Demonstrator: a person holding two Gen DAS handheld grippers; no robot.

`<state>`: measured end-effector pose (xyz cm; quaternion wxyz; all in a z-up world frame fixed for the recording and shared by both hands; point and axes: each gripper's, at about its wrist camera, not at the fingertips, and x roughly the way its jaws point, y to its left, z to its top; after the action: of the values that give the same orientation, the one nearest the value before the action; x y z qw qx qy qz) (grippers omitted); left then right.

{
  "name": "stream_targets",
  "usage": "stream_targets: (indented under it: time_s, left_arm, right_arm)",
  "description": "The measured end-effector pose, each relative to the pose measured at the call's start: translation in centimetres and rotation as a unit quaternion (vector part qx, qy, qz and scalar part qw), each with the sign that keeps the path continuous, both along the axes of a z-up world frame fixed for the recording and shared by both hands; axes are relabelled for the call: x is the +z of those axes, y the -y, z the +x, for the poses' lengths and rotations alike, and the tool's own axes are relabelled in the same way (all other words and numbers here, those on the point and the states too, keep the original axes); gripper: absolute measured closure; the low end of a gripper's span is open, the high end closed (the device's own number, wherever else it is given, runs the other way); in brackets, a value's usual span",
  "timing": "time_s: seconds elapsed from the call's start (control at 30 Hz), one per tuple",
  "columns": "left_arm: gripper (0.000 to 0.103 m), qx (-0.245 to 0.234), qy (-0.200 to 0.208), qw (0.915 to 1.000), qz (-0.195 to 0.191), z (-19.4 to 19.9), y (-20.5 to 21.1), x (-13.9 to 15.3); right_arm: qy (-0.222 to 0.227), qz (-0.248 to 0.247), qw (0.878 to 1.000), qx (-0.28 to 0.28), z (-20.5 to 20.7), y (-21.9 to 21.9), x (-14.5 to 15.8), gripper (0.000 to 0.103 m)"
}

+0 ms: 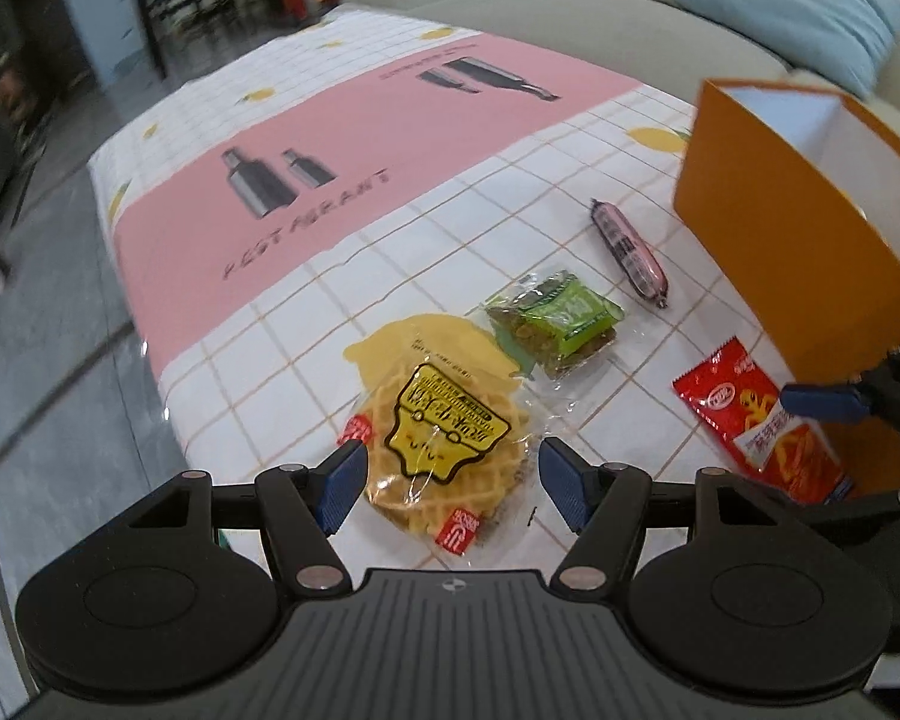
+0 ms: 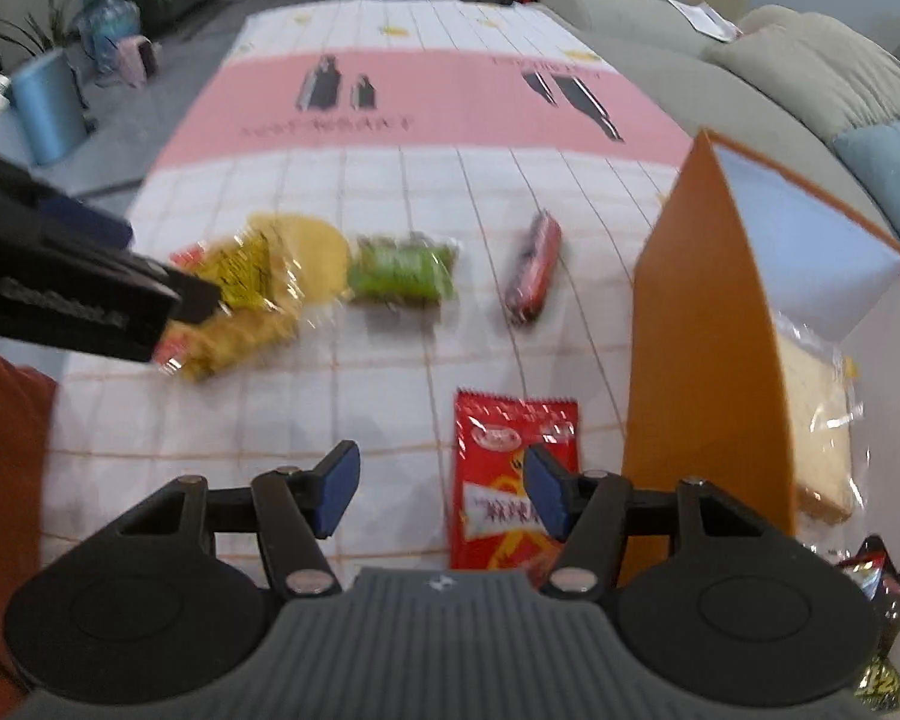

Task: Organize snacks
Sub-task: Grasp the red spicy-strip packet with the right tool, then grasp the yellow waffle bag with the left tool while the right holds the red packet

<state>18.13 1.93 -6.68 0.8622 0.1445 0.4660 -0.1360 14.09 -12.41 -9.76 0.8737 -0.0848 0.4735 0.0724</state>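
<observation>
My left gripper (image 1: 450, 483) has its jaws spread wide, one blue pad on each side of the yellow waffle-snack packet (image 1: 435, 438), and I cannot tell that either pad presses it; the packet lies flat on the checked tablecloth (image 1: 306, 324). Just right of it lies the green snack pack (image 1: 555, 315), then the pink sausage stick (image 1: 630, 252), both apart from each other. Further right, the red chip packet (image 2: 513, 480) lies beside the orange box (image 2: 699, 360). My right gripper (image 2: 441, 495) also has its jaws apart, empty: the right pad hangs over the red packet's right half and the left pad over bare cloth. Inside the orange box, at far right, a wrapped slice of bread (image 2: 819, 426) leans against the wall, with a dark foil packet (image 2: 879, 576) nearer me.
</observation>
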Motion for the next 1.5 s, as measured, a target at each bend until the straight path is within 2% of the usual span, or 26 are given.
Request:
stream_targets:
  time_s: [0.23,0.5,0.6,0.63,0.67,0.8,0.87,0.93,0.97,1.07,1.13,1.27,1.5]
  left_arm:
    - [0.026,-0.063,0.013,0.9967,0.049,0.6,1.1,-1.6]
    - [0.023,-0.112,-0.013,0.9893,0.093,1.9,2.6,-3.8]
    - [0.017,-0.117,-0.014,0.9882,0.098,2.2,2.9,-4.3]
    - [0.015,-0.119,-0.013,0.9877,0.1,2.2,3.0,-4.4]
    - [0.014,-0.121,-0.012,0.9873,0.102,2.2,3.0,-4.6]
    - [0.012,-0.117,-0.016,0.9881,0.098,2.7,3.1,-4.7]
    - [0.019,-0.111,-0.023,0.9894,0.091,2.8,3.0,-4.7]
    - [0.032,-0.104,-0.024,0.9907,0.084,2.7,3.0,-4.5]
    - [0.036,-0.103,-0.024,0.9911,0.081,2.6,3.0,-4.3]
    - [0.067,-0.099,-0.019,0.9924,0.071,2.1,3.1,-3.7]
    - [0.103,-0.092,-0.013,0.9936,0.064,1.7,3.3,-3.2]
    - [0.103,-0.075,-0.013,0.9952,0.062,1.2,3.6,-3.2]
    - [0.103,-0.085,-0.015,0.995,0.05,-1.3,4.3,-2.3]
  right_arm:
    - [-0.027,-0.005,0.999,-0.016,1.1,0.6,-2.0,0.043]
    - [-0.027,-0.006,0.999,-0.016,0.9,0.6,-2.5,0.045]
    - [-0.022,-0.02,0.999,-0.016,0.8,0.6,-2.4,0.055]
    - [-0.019,-0.026,0.999,-0.019,0.8,0.6,-2.4,0.063]
    - [-0.016,-0.037,0.999,-0.02,0.7,0.6,-2.4,0.075]
    - [-0.013,-0.036,0.999,-0.015,0.8,0.9,-2.4,0.079]
    - [-0.012,-0.034,0.999,-0.016,0.7,0.9,-2.2,0.085]
    - [-0.012,-0.025,1.0,-0.014,0.6,0.8,-2.0,0.098]
    - [-0.011,-0.025,1.0,-0.013,0.5,0.7,-1.9,0.099]
    - [-0.01,-0.023,1.0,-0.012,0.3,0.6,-1.9,0.101]
    - [-0.009,-0.018,1.0,-0.013,0.1,0.6,-1.6,0.103]
    - [-0.006,-0.009,1.0,-0.013,-0.1,0.8,-1.2,0.103]
    - [-0.004,0.009,1.0,-0.005,-1.0,1.1,-0.5,0.103]
